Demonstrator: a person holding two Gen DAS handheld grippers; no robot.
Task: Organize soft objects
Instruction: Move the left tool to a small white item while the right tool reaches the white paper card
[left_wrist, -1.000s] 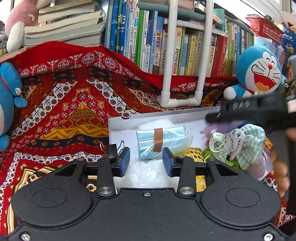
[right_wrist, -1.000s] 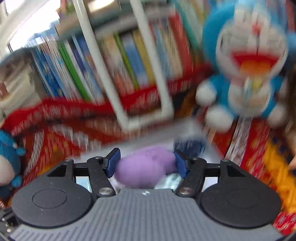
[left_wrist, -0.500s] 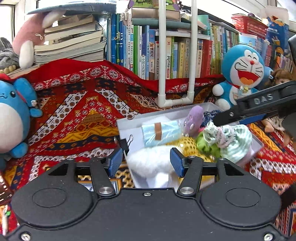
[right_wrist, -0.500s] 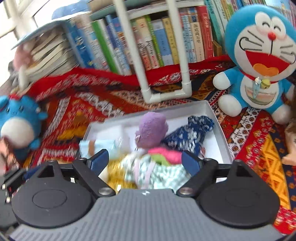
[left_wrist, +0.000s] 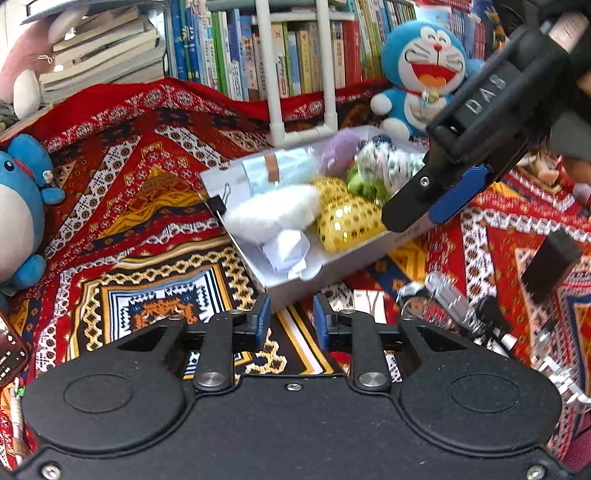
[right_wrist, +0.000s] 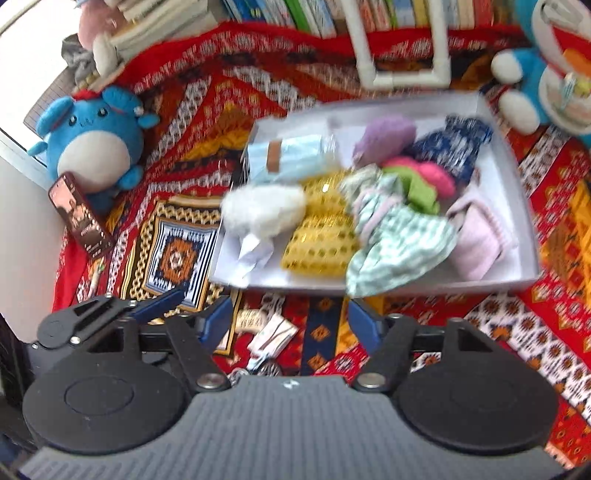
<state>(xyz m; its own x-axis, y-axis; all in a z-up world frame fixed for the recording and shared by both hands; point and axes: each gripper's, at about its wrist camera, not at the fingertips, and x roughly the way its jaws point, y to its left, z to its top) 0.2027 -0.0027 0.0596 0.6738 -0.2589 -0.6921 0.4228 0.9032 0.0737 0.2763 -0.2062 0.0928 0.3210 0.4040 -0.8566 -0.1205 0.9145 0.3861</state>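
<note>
Hovering near the white box (right_wrist: 509, 147), both empty: left tool (left_wrist: 291, 319) narrowly parted, right tool (right_wrist: 288, 319) wide.

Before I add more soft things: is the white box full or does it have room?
Nearly full. The box holds a mask pack, white fluff, gold pouch and clothes; bare floor shows only at the far corner.

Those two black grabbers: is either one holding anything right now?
No. The left gripper and right gripper are both open with nothing between their fingers; the soft items lie in the white box.
</note>
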